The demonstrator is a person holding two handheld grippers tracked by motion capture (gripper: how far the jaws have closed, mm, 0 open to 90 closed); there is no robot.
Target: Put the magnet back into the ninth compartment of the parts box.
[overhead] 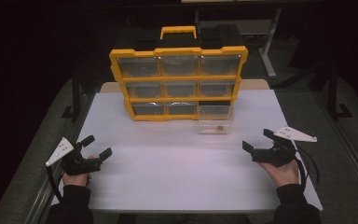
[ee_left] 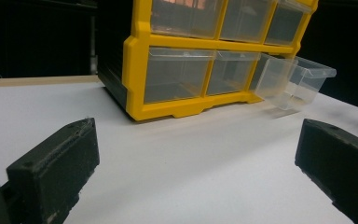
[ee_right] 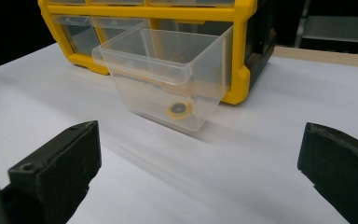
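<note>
High view: yellow organizer [overhead: 179, 84] at table's [overhead: 168, 182] far edge, bottom-right drawer [overhead: 216, 120] pulled out; both grippers' jaws wide apart, empty

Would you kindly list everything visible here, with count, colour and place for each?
Organiser cabinet: one, yellow frame with black body and yellow handle, upright at the table's far middle.
Closed drawers: eight, clear, in the cabinet's grid.
Pulled-out drawer: one, clear, bottom right slot, tipped forward onto the table.
Ring: one, small, yellow and dark, inside that drawer.
Table: one, white top.
Left gripper: one, black, open, near left.
Right gripper: one, black, open, near right.
Hands: two, in dark sleeves.
</note>
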